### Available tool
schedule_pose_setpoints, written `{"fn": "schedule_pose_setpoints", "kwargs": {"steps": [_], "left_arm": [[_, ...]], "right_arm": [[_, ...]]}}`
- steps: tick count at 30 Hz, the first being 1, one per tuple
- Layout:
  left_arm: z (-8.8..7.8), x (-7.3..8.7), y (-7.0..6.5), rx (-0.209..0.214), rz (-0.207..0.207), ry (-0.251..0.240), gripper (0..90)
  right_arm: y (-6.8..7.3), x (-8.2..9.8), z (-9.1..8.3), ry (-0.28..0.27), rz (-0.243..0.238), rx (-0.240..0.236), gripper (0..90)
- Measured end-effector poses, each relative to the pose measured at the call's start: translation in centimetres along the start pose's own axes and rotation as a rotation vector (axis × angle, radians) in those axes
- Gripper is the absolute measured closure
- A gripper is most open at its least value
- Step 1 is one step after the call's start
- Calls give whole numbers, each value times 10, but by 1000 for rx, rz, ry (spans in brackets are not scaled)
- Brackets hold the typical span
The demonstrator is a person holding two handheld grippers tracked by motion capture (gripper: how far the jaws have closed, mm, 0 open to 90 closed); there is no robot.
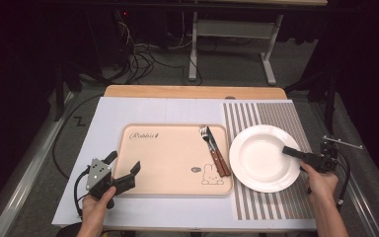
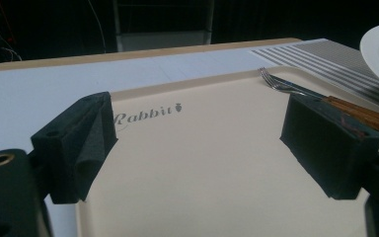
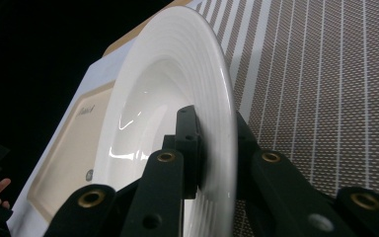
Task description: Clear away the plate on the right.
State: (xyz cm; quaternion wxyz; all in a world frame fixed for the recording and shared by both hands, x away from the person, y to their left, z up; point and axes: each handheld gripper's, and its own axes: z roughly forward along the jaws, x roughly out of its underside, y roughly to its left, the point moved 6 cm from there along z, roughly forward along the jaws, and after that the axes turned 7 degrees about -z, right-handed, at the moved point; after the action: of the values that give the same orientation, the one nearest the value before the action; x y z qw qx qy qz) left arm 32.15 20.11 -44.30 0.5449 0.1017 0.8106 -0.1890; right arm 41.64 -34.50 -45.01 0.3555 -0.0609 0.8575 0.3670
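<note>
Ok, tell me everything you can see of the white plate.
The plate is round, glossy white, ceramic by its look, with a wide ridged rim and a shallow well, and it is empty. It sits on the striped mat, just right of the tray, its left edge close to the cutlery handles. The right gripper is shut on its right rim, one jaw above and one beneath.

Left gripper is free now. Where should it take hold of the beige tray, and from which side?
Take the tray by its raised rim at the near-left corner, coming in from the left. The left gripper already stands open there, its jaws astride that corner. The rim is thin, a lip to pinch. The fork and knife lie along the far right side, so lift level.
</note>
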Motion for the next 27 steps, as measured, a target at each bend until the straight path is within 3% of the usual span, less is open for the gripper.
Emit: {"fn": "schedule_pose_setpoints", "kwargs": {"steps": [14, 27], "left_arm": [[0, 0, 1, -1, 0, 0, 142], [-1, 0, 2, -7, -3, -2, 142]], "right_arm": [[17, -3, 4, 7, -10, -47, 828], [39, -8, 21, 37, -43, -84, 826]]}}
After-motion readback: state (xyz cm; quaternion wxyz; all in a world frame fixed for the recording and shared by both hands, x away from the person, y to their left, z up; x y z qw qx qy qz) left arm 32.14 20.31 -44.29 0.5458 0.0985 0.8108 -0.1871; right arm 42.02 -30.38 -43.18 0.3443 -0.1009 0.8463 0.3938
